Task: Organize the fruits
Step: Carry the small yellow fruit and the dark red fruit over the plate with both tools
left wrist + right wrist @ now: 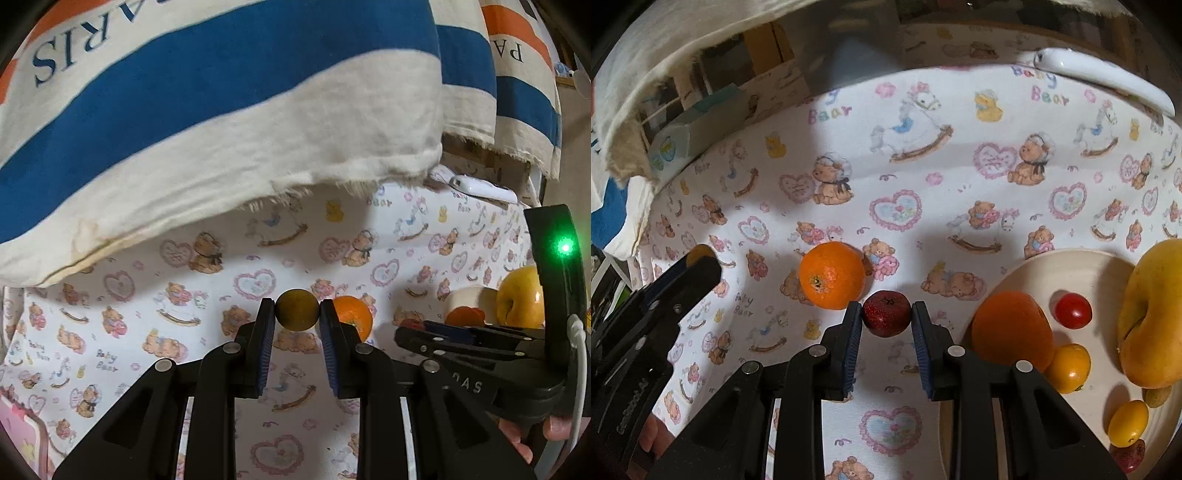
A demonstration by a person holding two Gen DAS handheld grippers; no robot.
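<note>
Two small fruits are held at once. An olive-brown round fruit is pinched by the left gripper at frame centre of the left wrist view, and a dark red berry-like fruit is pinched by the right gripper at centre of the right wrist view. The cream plate, lower right of the right wrist view, is judged to be the target.

For a clean step, each fruit should be carried over the plate, lowered into a bare patch between the pieces already there, and freed only once it is low, since round fruit is likely to roll. Squeeze should be kept light; the red one looks soft-skinned.

The plate is glossy and shallow, with a raised rim. A large yellow apple-like fruit, a flattish orange fruit, a red cherry tomato and small yellow oval tomatoes are seen on it, all smooth and shiny. A pebbled orange is left on the table cover, just beside the red fruit. The cover is a matte printed cloth with bears and hearts. The gripper pads are ribbed and blue.
</note>
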